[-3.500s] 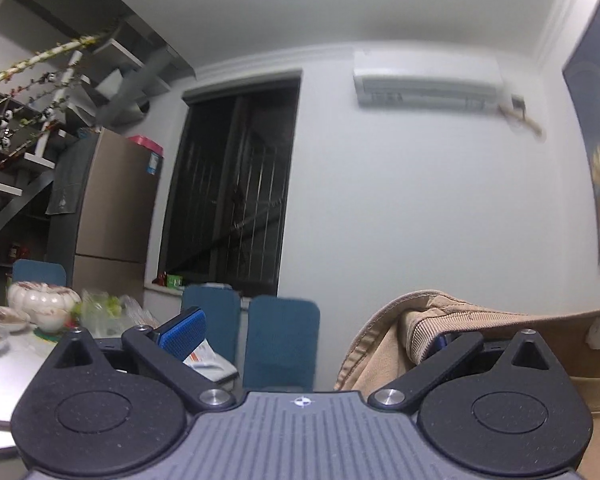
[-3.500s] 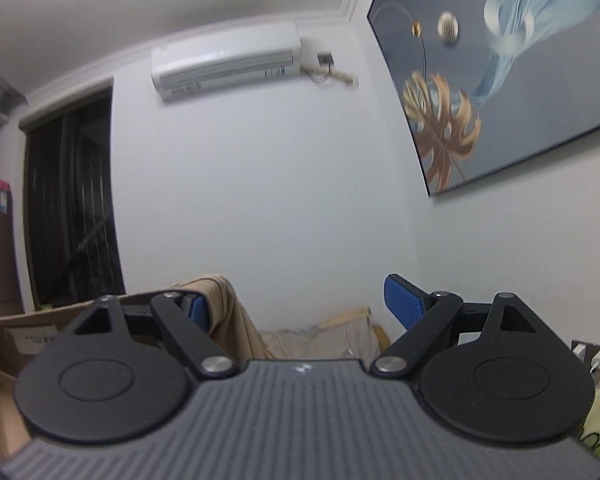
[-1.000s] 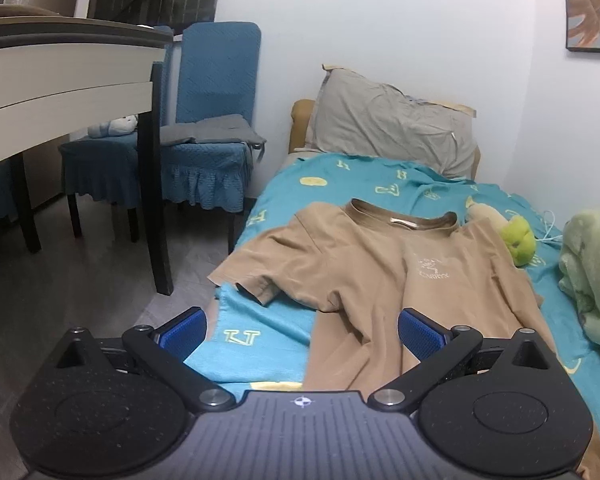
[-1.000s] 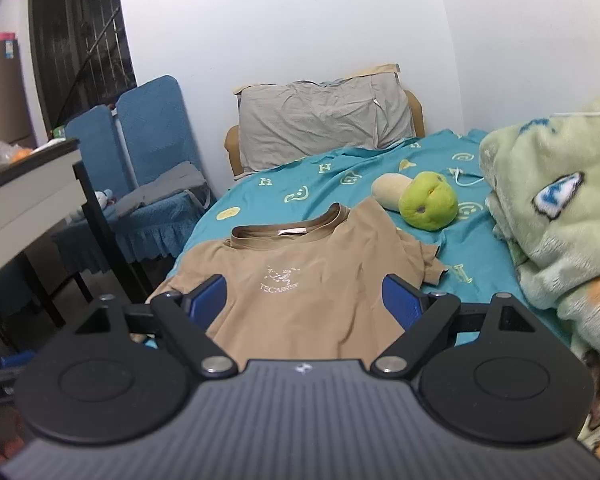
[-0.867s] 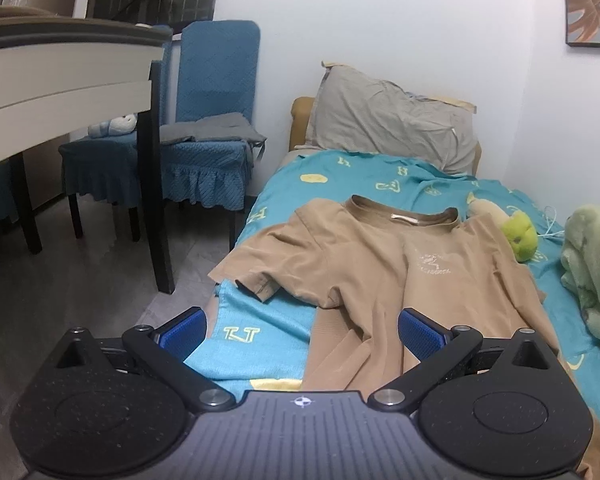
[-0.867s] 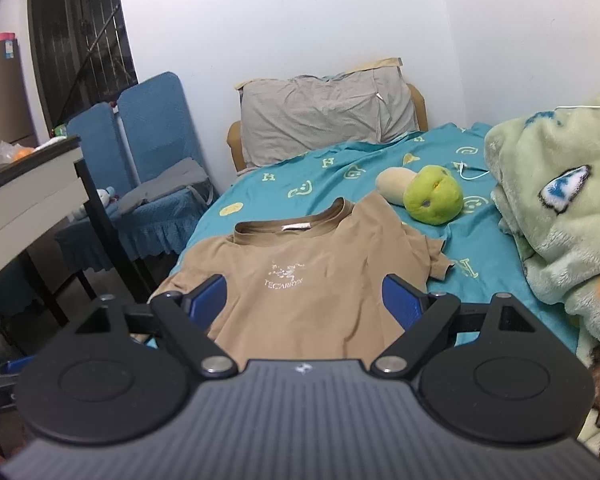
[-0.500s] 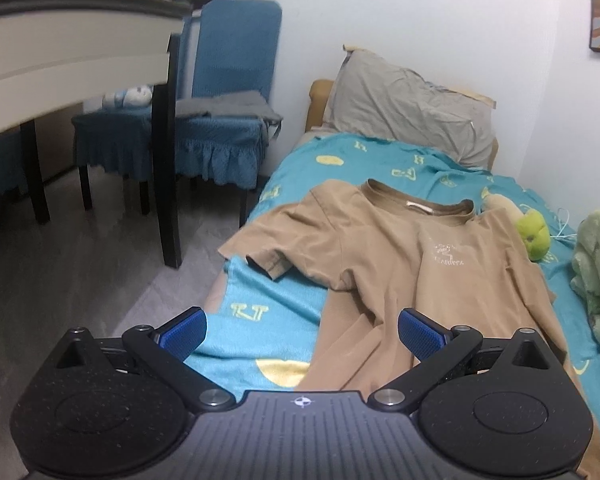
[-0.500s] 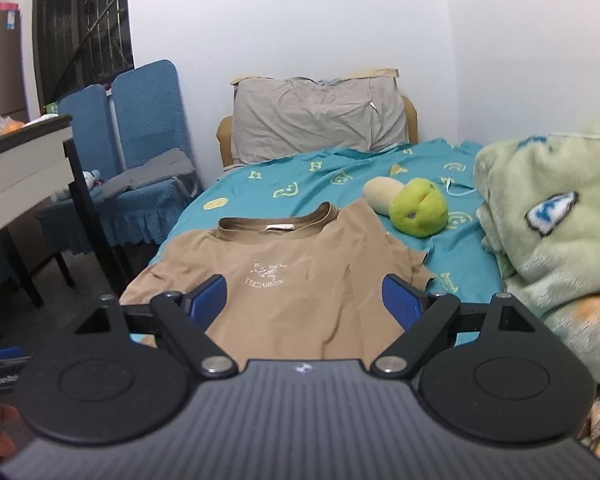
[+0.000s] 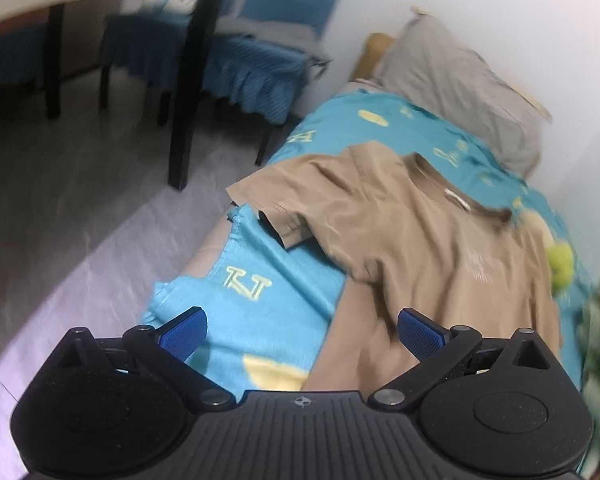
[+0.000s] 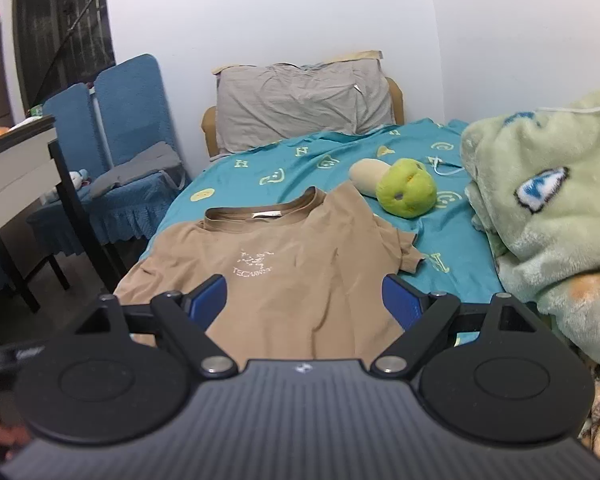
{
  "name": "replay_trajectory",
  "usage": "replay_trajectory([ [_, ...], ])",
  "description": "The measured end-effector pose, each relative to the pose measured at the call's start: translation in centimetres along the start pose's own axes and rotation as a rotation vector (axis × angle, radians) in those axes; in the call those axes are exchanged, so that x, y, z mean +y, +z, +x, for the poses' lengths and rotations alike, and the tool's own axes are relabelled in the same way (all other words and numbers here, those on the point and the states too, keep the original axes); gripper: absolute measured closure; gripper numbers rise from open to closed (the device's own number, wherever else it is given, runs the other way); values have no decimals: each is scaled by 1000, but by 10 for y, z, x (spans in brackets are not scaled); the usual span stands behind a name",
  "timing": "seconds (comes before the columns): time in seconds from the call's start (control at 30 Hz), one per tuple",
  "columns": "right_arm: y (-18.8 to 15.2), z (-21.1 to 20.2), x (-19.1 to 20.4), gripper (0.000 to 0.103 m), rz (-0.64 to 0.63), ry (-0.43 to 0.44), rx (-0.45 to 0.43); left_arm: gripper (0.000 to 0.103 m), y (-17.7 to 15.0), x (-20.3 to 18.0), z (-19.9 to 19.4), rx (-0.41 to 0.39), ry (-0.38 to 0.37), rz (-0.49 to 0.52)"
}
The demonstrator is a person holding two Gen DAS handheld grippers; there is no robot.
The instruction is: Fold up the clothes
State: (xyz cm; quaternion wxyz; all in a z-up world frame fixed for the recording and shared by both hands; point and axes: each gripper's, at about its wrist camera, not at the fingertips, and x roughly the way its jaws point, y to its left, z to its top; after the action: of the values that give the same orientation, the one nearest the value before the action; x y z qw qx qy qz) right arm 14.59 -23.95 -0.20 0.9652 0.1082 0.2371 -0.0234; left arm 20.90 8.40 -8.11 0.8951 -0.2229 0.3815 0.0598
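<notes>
Flat on the teal bedsheet printed with yellow letters (image 10: 300, 168) lies a tan short-sleeved cotton T-shirt (image 10: 296, 268), front up, collar toward the crumpled grey pillow (image 10: 304, 104) at the head of the bed. One sleeve reaches to the bed's edge on the floor side, its cuff turned up slightly. The left gripper (image 9: 302, 330) hovers above the shirt's lower side edge with its blue pads spread wide and nothing between them. The right gripper (image 10: 304, 300) is likewise spread apart and empty, over the shirt's lower half. A green round plush toy (image 10: 406, 194) sits just beside the far sleeve, and a pale green fleece blanket (image 10: 548, 216) is heaped nearby. Blue-covered chairs (image 10: 112, 152) stand beside the bed.
</notes>
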Motion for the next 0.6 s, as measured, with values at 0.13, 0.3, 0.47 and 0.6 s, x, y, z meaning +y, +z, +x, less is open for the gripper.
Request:
replay_trajectory([
  [0.13,5,7,-19,17,75,-9,18,6,13,19,34,47,-160,-235],
  [0.3,9,26,-45,17,217,-41,64,7,12,29,67,62,-206,-385],
  [0.47,6,46,-53,17,303,-31,116,9,24,28,91,-1,-224,-419],
  [0.6,4,61,-49,17,307,-27,146,14,37,29,105,-65,-174,-440],
])
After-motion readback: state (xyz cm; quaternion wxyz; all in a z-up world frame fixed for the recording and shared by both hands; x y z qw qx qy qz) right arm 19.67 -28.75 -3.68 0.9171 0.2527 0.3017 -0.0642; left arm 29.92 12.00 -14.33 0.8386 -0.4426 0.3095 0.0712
